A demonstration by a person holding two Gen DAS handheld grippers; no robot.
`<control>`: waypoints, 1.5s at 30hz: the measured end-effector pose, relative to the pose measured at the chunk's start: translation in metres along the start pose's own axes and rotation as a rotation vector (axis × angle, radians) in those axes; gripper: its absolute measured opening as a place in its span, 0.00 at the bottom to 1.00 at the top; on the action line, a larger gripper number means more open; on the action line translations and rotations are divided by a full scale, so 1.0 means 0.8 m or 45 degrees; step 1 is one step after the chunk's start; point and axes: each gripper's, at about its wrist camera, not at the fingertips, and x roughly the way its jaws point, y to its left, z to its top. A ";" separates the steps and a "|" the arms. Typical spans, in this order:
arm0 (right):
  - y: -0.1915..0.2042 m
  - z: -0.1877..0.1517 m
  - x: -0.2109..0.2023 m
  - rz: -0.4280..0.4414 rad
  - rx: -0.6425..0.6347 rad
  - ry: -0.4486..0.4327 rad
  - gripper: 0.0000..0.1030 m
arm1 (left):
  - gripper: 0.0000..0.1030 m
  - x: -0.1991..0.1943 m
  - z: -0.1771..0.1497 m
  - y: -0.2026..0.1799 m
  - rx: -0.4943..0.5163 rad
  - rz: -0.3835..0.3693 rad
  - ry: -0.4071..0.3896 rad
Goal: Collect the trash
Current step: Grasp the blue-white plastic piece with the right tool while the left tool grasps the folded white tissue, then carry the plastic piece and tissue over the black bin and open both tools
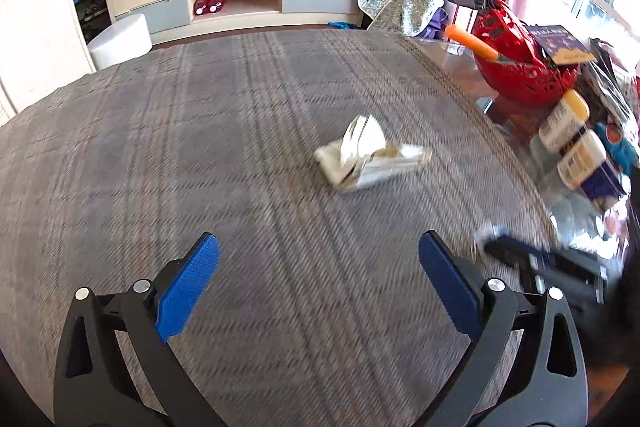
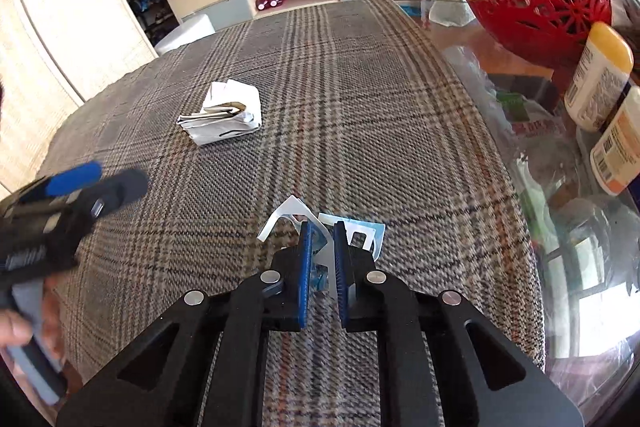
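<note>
Crumpled paper trash (image 2: pixel 224 117) is lying on the plaid cloth tabletop (image 2: pixel 360 99), ahead and to the left of the right gripper's fingers (image 2: pixel 305 247), its long axis running roughly left to right across that view. In the left wrist view it is sitting ahead and slightly right of the left gripper (image 1: pixel 319 255), whose fingers are standing wide apart with nothing between them. The right gripper (image 2: pixel 322 233) is pinching a white and blue wrapper (image 2: pixel 362 233) between nearly closed fingers. A red basket (image 2: pixel 536 15) is sitting further right.
</note>
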 end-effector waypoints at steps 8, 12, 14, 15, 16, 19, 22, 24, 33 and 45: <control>-0.014 -0.009 -0.012 0.090 -0.002 -0.005 0.12 | 0.92 0.062 0.053 -0.028 -0.019 0.000 0.048; -0.014 -0.011 -0.012 0.124 -0.012 -0.008 0.12 | 0.93 0.088 0.063 -0.039 -0.039 0.012 0.085; -0.014 -0.012 -0.011 0.128 -0.024 -0.005 0.12 | 0.91 0.100 0.064 -0.042 -0.039 0.013 0.112; -0.015 -0.013 -0.011 0.132 -0.026 -0.005 0.12 | 0.89 0.105 0.064 -0.043 -0.032 0.009 0.121; -0.018 -0.011 -0.010 0.137 -0.028 -0.004 0.12 | 0.85 0.105 0.065 -0.044 -0.017 0.037 0.102; -0.021 -0.011 -0.011 0.132 -0.029 -0.009 0.12 | 0.66 0.104 0.067 -0.040 -0.007 0.078 0.095; -0.023 -0.013 -0.013 0.135 -0.021 -0.014 0.12 | 0.59 0.097 0.065 -0.033 -0.022 0.056 0.112; -0.022 -0.016 -0.014 0.141 -0.019 -0.006 0.12 | 0.59 0.090 0.057 -0.031 -0.010 0.069 0.118; -0.023 -0.029 -0.030 0.136 -0.003 -0.002 0.12 | 0.40 0.069 0.029 -0.036 0.055 0.080 0.094; 0.006 -0.124 -0.096 0.168 0.006 0.033 0.12 | 0.39 -0.054 -0.116 -0.032 0.079 -0.007 0.125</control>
